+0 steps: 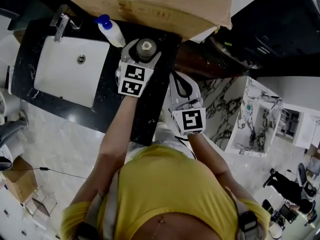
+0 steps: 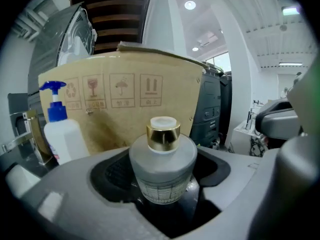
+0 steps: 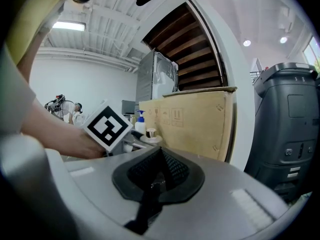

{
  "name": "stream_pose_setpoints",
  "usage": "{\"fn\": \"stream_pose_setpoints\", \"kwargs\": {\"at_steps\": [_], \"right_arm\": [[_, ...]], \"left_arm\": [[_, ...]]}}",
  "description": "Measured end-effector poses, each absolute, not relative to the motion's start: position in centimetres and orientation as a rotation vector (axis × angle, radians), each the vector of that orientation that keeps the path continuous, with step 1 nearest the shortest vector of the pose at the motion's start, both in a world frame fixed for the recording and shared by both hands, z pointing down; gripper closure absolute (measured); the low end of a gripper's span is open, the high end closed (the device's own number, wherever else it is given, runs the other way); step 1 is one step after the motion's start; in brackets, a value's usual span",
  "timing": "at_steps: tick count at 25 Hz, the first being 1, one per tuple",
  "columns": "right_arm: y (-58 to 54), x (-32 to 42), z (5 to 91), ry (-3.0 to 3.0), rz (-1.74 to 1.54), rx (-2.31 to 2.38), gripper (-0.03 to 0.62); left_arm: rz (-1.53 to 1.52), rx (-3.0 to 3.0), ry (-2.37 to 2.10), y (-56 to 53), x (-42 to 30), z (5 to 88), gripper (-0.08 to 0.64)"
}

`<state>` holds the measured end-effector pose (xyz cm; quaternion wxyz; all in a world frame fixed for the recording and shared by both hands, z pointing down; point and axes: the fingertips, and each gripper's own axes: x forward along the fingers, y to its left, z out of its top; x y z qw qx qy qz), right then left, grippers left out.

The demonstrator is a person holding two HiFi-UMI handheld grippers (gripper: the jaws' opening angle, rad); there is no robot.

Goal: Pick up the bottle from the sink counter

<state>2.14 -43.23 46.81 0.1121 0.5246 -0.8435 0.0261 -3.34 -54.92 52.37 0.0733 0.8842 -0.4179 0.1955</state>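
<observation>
A squat frosted-grey bottle [image 1: 146, 48] [image 2: 162, 166] with a gold collar and white cap stands upright between the jaws of my left gripper [image 1: 144, 53] [image 2: 162, 186]. The pads press on both of its sides, over the right end of the black counter [image 1: 107, 101]. Whether it still rests on the counter I cannot tell. My right gripper [image 1: 180, 81] [image 3: 157, 176] hangs off the counter's right edge, shut and empty. In the right gripper view the bottle [image 3: 151, 133] shows small, behind the left gripper's marker cube.
A white pump bottle with a blue head [image 1: 111, 31] [image 2: 62, 134] stands just left of the grey bottle. A large cardboard box [image 1: 150, 4] [image 2: 130, 109] rises close behind both. The white basin [image 1: 70, 69] and faucet [image 1: 61, 21] lie to the left.
</observation>
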Motion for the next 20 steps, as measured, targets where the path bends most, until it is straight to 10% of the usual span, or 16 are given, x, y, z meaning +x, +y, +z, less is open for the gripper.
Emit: {"fn": "stream_pose_setpoints", "kwargs": {"at_steps": [20], "right_arm": [[-40.5,3.4,41.1,-2.461,0.046,1.729,0.591]], "left_arm": [[0.367,2.785,-1.374,-42.8,-8.1,37.8,0.227]]}}
